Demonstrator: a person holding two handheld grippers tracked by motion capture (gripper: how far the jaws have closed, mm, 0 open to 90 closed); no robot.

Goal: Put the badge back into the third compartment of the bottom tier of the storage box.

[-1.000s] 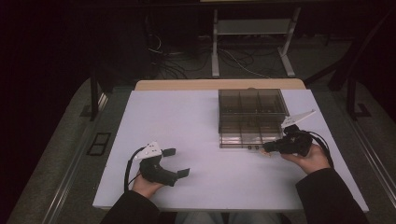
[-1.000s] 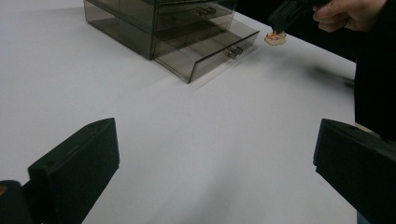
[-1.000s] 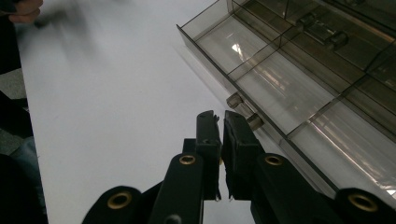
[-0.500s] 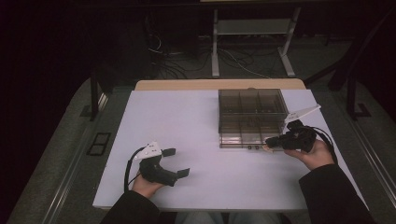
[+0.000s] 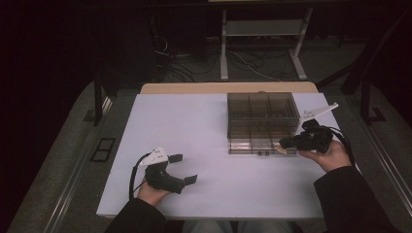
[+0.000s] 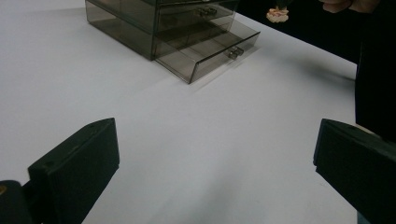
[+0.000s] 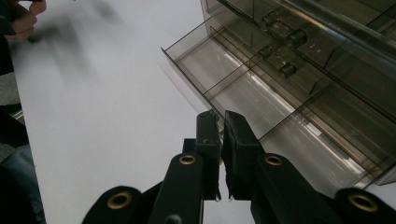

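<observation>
No writing or label can be read anywhere; the white marks on the grey plate of the right tongs (image 5: 284,143) are too small to make out.

A smoky clear drawer box (image 5: 262,121) stands on the white desk (image 5: 194,126), toward its far right. Its bottom drawer (image 6: 208,53) is pulled out; in the right gripper view the drawer is split into compartments, and its near end is cut off by the frame edge. Small dark pieces lie in the upper tier, too blurred through the plastic to identify.

The right tongs hover at the box's front right corner, over the open drawer, jaws pressed together on a small pale thing (image 6: 277,15). In the left gripper view it shows as a pinkish-cream lump at the top edge; what it is cannot be told. In the right gripper view the jaws hide it.

The left tongs (image 5: 183,169) sit low over the desk near its front left, well apart from the box, jaws spread wide with nothing between them.
</observation>
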